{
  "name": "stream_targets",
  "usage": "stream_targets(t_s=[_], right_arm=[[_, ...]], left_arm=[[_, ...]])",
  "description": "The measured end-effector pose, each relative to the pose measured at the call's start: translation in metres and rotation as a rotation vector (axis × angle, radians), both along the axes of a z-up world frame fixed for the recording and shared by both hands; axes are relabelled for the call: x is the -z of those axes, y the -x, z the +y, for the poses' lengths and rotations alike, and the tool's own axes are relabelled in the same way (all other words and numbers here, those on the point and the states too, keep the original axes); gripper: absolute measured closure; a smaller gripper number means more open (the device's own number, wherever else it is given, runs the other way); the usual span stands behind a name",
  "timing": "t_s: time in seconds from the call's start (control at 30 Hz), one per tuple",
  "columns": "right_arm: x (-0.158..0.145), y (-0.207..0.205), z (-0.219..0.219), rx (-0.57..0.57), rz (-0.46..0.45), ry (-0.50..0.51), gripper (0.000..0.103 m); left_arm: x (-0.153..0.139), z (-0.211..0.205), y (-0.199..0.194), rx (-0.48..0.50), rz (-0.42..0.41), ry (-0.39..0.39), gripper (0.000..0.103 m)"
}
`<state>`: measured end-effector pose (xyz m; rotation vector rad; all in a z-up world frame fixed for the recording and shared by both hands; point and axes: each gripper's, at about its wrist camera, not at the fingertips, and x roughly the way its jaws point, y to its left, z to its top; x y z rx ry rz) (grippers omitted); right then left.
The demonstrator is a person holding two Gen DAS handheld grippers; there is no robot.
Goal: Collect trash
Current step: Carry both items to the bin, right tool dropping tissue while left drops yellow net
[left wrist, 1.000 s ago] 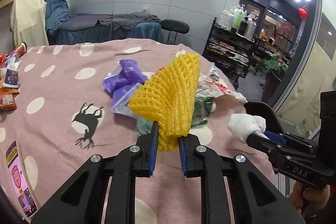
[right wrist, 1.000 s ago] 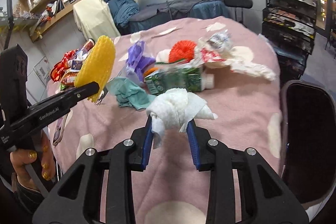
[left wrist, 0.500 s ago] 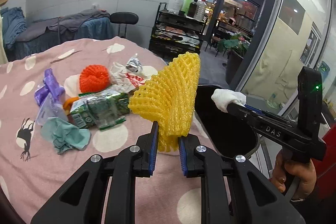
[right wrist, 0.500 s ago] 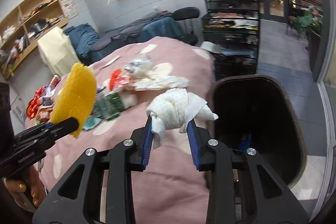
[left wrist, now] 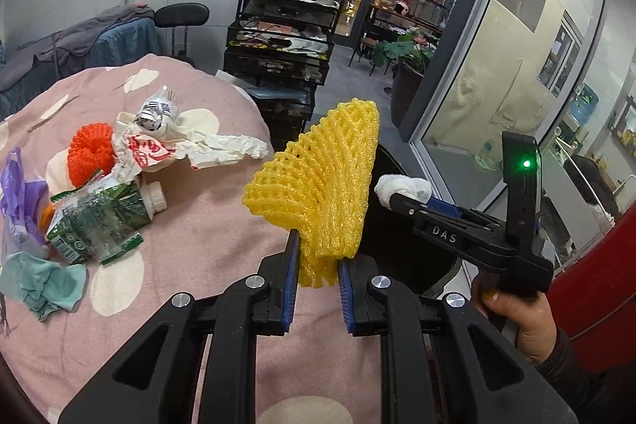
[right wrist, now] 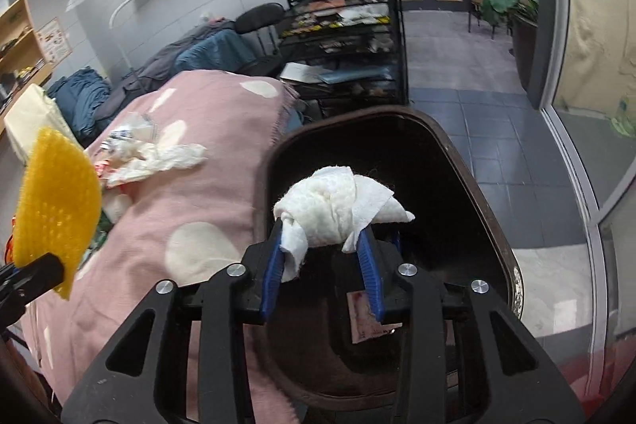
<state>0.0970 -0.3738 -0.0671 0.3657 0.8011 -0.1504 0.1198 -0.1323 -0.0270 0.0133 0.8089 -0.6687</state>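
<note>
While your right gripper (right wrist: 324,225) hangs over the mouth of the dark trash bin (right wrist: 483,193), its fingers (right wrist: 367,265) are spreading apart; the crumpled white tissue (right wrist: 338,205) sits between them, draped over both blue pads, and you cannot tell whether the pads press it. Down in the bin, below the fingers, lies a small pinkish scrap of paper (right wrist: 363,320).

Your left gripper (left wrist: 318,265) is clenched on the base of a yellow foam fruit net (left wrist: 322,177), which fans upward from the narrow gap between the two pads. From that wrist you see your right hand (left wrist: 516,320) at the lower right, gripping the other tool's handle, with the tissue at its tip just beside the yellow net and the bin's dark opening behind both.

Farther left, on the pink spotted cloth (left wrist: 206,225) that covers the desk, the rest of the trash waits: a teal crumpled wrapper (left wrist: 43,285) nearest, then a crushed green carton with a white cap (left wrist: 103,217), a purple plastic bag (left wrist: 16,193) at the frame's edge, an orange foam net (left wrist: 89,153), and a crumpled white paper wrapper with red print (left wrist: 167,142) stretching toward the desk's far edge.

Beyond the desk stands a black wire rack (left wrist: 278,38) topped with bottles.
</note>
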Motion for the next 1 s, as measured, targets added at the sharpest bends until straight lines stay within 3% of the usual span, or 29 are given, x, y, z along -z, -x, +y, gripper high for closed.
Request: stream_targets(t_s=[0.07,0.37,0.77,1.0], right_arm=[[0.005,-0.001,-0.003,0.015,0.011,0.002,0.038],[0.0,0.009,-0.024,0.112,-0.02,0.045,0.025],[-0.028,0.028,-0.065,0.259,-0.092,0.106,0.022],[-0.039,0.034,-0.079,0.288,-0.113,0.103,0.022]], left_arm=[[0.002,-0.009,0.0,0.014,0.003,-0.011,0.085],[0.009,-0.047,0.002,0.084,0.026,-0.035,0.085],[0.023,-0.109,-0.007,0.155,0.07,-0.09,0.085],[0.04,-0.134,-0.015,0.172,0.102,-0.146,0.085]])
